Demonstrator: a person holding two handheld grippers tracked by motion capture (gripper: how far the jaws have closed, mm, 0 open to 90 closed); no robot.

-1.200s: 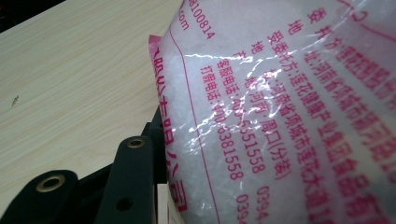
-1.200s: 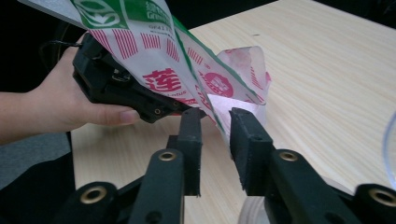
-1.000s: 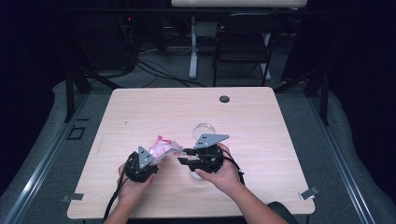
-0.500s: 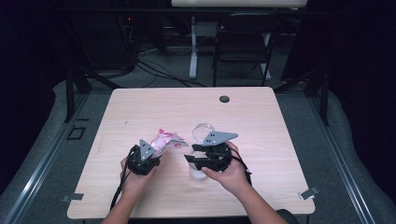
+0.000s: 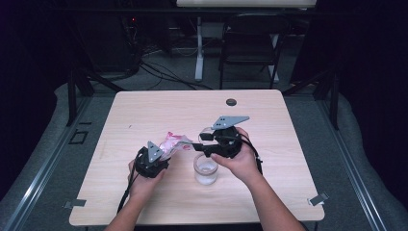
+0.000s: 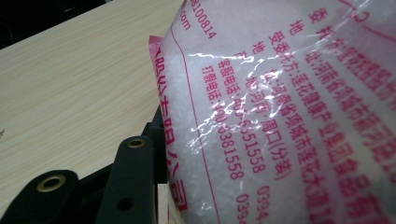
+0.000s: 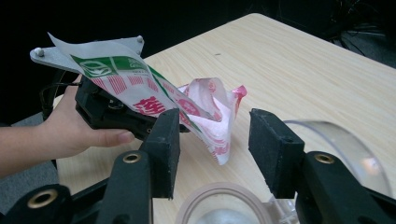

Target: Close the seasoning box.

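Fingers apart, right gripper (image 7: pixel 212 144) | left gripper (image 5: pixel 153 161) grips granule-filled bag (image 7: pixel 177 105) | jar (image 5: pixel 206 169)

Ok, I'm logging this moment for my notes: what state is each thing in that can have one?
Bag: lifted off the table, crumpled, held by the left hand-held gripper.
Right hand-held gripper: jaws open, empty, facing the bag.
Jar: upright on the table, mouth open.
Lid: clear, off the mouth, beside the jar; whether hinged, unclear.
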